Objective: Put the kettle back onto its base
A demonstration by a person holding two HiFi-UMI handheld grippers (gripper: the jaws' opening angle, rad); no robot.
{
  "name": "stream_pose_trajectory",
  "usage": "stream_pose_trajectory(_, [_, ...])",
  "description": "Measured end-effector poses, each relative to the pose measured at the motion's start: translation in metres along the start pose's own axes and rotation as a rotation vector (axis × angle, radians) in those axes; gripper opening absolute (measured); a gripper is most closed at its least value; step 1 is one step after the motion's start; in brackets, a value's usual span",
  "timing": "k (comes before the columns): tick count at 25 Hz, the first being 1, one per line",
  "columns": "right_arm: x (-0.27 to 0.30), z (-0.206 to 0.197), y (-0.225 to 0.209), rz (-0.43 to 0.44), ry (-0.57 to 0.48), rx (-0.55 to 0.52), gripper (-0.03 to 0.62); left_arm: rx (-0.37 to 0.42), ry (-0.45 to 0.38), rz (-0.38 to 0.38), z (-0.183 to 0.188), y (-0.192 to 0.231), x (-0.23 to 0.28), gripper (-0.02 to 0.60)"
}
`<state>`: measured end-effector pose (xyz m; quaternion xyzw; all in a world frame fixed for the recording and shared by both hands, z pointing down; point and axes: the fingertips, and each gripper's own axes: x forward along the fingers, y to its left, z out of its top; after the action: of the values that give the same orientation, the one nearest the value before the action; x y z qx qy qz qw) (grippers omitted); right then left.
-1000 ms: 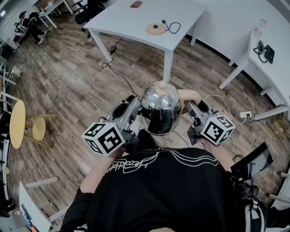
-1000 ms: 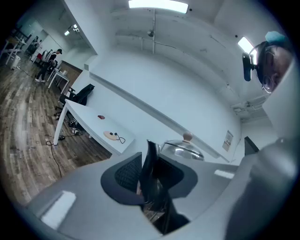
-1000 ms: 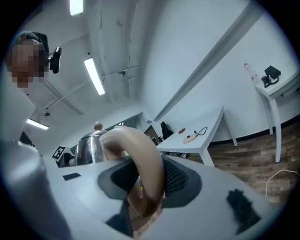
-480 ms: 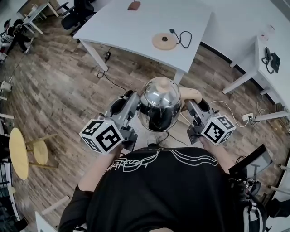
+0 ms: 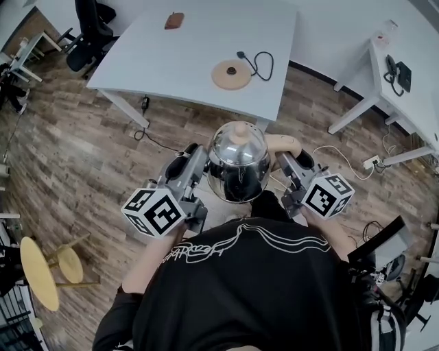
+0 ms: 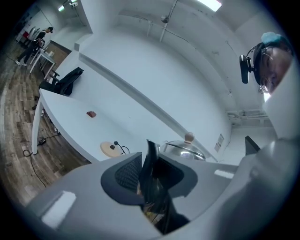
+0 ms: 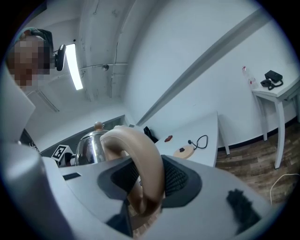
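Note:
A shiny steel kettle (image 5: 238, 159) with a beige knob hangs in front of me over the wooden floor, carried between both grippers. My left gripper (image 5: 199, 161) is shut on a thin black part on the kettle's left side (image 6: 151, 161). My right gripper (image 5: 285, 162) is shut on the beige handle (image 7: 140, 161), which arches up between its pads. The round beige base (image 5: 231, 74) with its black cord lies on the white table (image 5: 158, 62) just ahead, near the table's front right corner. It also shows as the base (image 6: 111, 148) and the base (image 7: 184, 151) in the gripper views.
A small brown object (image 5: 173, 20) lies at the far side of the table, and a black chair (image 5: 88, 27) stands at its left. Another white table (image 5: 405, 89) stands at the right. Cables and a power strip (image 5: 371, 162) lie on the floor. A yellow stool (image 5: 38, 271) is at lower left.
The person has walked toward the white table with the kettle; table and base have come nearer in the head view. Both grippers keep their hold.

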<state>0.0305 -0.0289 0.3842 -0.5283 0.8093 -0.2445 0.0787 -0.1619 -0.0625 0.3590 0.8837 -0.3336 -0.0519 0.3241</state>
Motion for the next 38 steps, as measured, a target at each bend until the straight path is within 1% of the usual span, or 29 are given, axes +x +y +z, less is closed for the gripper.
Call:
stream_pose_trajectory(4, [0.011,0.008,-0.026,-0.002,-0.004,0.021,0.14,0.004,0.009,0.006,0.001,0.001,0.026,0.083])
stream_pose_trajectory(10, [0.052,0.037,-0.053,0.056,-0.001,-0.025,0.14,0.0,-0.038,0.057,0.017,0.015,0.061,0.083])
stream_pose_trajectory(13, [0.075,0.046,-0.079,0.072,0.014,-0.016,0.14,-0.002,-0.042,0.079,0.023,0.026,0.088,0.083])
stream_pose_trajectory(15, [0.095,0.053,-0.099,0.088,0.033,-0.005,0.14,-0.002,-0.047,0.1,0.031,0.036,0.113,0.083])
stream_pose_trajectory(19, [0.149,0.078,-0.154,0.111,0.077,0.008,0.14,-0.024,-0.05,0.151,0.052,0.066,0.184,0.083])
stream_pose_trajectory(21, [0.169,0.087,-0.173,0.122,0.089,0.008,0.14,-0.026,-0.051,0.169,0.059,0.077,0.208,0.081])
stream_pose_trajectory(23, [0.176,0.09,-0.18,0.133,0.092,0.005,0.14,-0.014,-0.059,0.169,0.062,0.082,0.217,0.081])
stream_pose_trajectory(27, [0.172,0.084,-0.177,0.162,0.098,-0.015,0.14,0.02,-0.082,0.154,0.06,0.083,0.216,0.081])
stream_pose_trajectory(31, [0.177,0.084,-0.179,0.196,0.1,-0.051,0.138,0.045,-0.116,0.172,0.061,0.086,0.217,0.08])
stream_pose_trajectory(34, [0.201,0.088,-0.188,0.216,0.101,-0.084,0.138,0.067,-0.132,0.186,0.067,0.1,0.23,0.08])
stream_pose_trajectory(38, [0.245,0.095,-0.2,0.264,0.112,-0.166,0.137,0.093,-0.159,0.19,0.081,0.133,0.252,0.077])
